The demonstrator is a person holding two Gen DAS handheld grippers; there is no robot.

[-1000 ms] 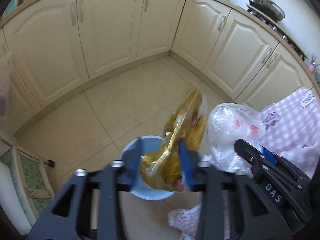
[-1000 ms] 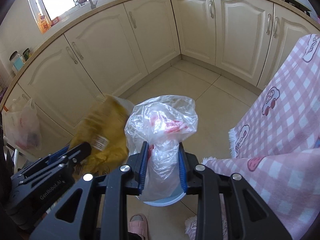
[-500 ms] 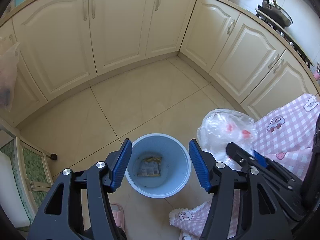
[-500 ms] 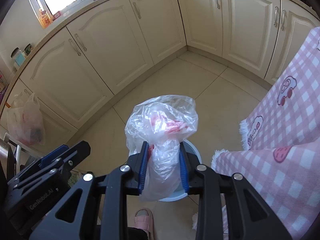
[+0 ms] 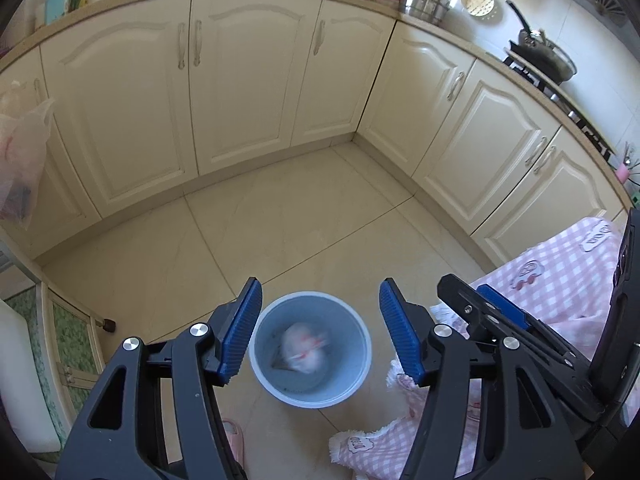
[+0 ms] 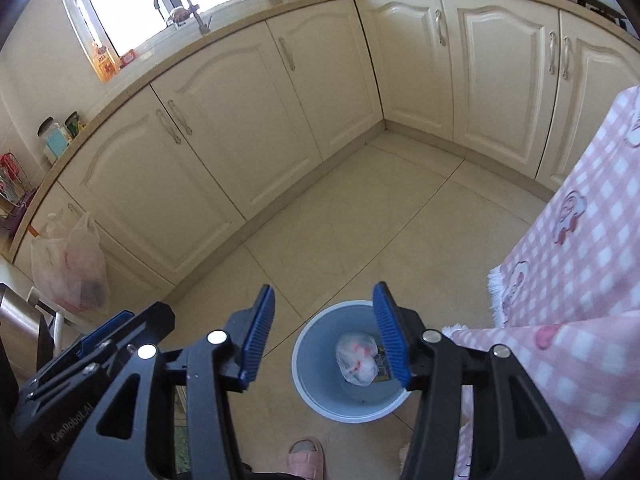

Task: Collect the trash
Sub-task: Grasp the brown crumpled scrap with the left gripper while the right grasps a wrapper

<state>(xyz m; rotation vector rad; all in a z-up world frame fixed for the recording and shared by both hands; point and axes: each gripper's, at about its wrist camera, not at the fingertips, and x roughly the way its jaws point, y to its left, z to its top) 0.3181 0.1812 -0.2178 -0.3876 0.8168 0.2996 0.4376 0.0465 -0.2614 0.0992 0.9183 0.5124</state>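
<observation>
A light blue bin (image 5: 312, 394) stands on the tiled floor below both grippers; it also shows in the right wrist view (image 6: 316, 396). A clear plastic bag with pink-red contents (image 5: 305, 348) lies inside it, blurred in the left wrist view and sharp in the right wrist view (image 6: 358, 360). A bit of the yellow wrapper (image 6: 383, 364) shows beside the bag. My left gripper (image 5: 320, 336) is open and empty above the bin. My right gripper (image 6: 324, 334) is open and empty above the bin too; it shows at the right of the left wrist view (image 5: 496, 312).
Cream kitchen cabinets (image 5: 248, 88) wrap around the floor corner. A pink checked cloth (image 6: 576, 280) hangs at the right. A plastic bag (image 6: 70, 268) hangs on a cabinet at the left. A pink slipper (image 6: 304, 456) is below the bin.
My left gripper opened and dropped the yellow wrapper into the bin. Then my right gripper opened and the clear plastic bag fell into the bin.
</observation>
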